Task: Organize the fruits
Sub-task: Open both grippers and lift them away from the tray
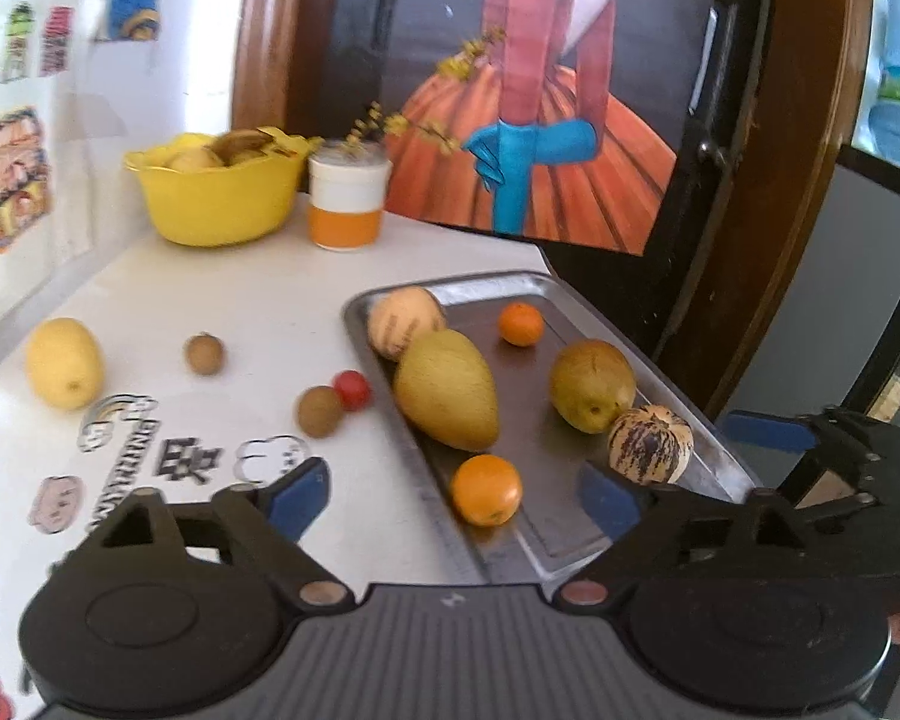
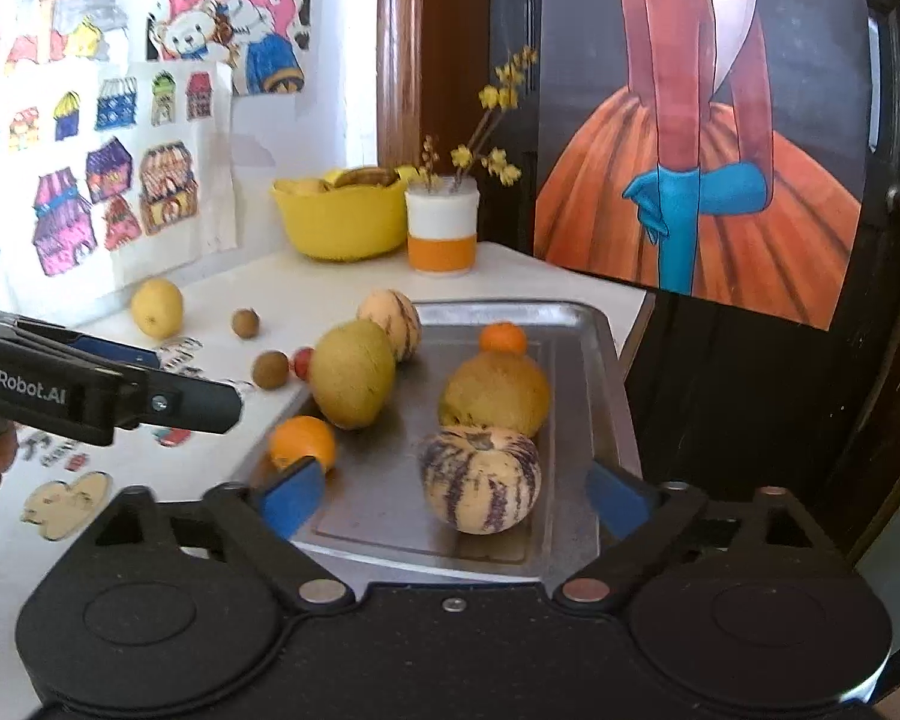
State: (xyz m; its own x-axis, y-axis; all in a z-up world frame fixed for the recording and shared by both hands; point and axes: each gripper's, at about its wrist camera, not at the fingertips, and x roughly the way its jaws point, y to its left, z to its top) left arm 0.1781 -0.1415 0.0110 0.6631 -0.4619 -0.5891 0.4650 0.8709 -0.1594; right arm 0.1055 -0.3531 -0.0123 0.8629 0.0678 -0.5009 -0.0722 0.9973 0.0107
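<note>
Left wrist view: left gripper point(image 1: 453, 495) gapes wide and empty, as does the right gripper point(image 2: 453, 501). Six fruits lie on the grey metal tray point(image 1: 678, 384); the yellow oval lemon point(image 1: 64, 370) sits left-centre on the white table point(image 1: 258, 300), apparently next to fetch.

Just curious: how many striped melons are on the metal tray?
2. One striped melon sits at the tray's near end, one at its far left corner. None seems hidden.
</note>
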